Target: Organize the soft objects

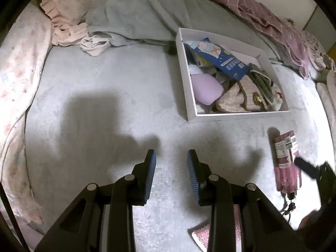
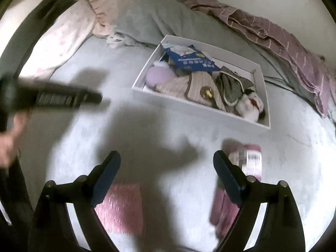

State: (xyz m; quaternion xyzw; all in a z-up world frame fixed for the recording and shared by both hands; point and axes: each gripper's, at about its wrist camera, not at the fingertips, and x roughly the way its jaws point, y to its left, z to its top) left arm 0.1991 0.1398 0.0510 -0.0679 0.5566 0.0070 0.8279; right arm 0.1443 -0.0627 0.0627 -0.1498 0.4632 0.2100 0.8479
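Under our two grippers spreads the pale plush bedcover (image 1: 100,88), the largest thing in sight, and on it, further off, sits the white box (image 1: 184,84), already heaped with soft things: a lilac cushion (image 1: 206,91), striped fabric pouches (image 1: 237,98) and a blue packet (image 1: 224,61) lying across the top. We judge that we are between pickups, reaching for the next item to go into that box. Our left gripper (image 1: 171,157) is partly open with nothing between its blue pads (image 1: 151,176), hanging over bare cover. Our right gripper (image 2: 167,157) is spread wide and also empty, and the pink labelled bundle (image 2: 250,161) lies just beside and partly behind its right finger, not between the two. The next move, as we read it, calls for shifting the right gripper sideways so that the bundle sits between the pads, then closing gently, since it looks soft and will likely squash. The left view shows this bundle (image 1: 286,159) whole, lying lengthwise with a dark cord at its near end and the right gripper's tip close to it; the right view is blurred there. A pink glittery piece (image 2: 121,208) shows broadly in the right view, only as a corner in the left.
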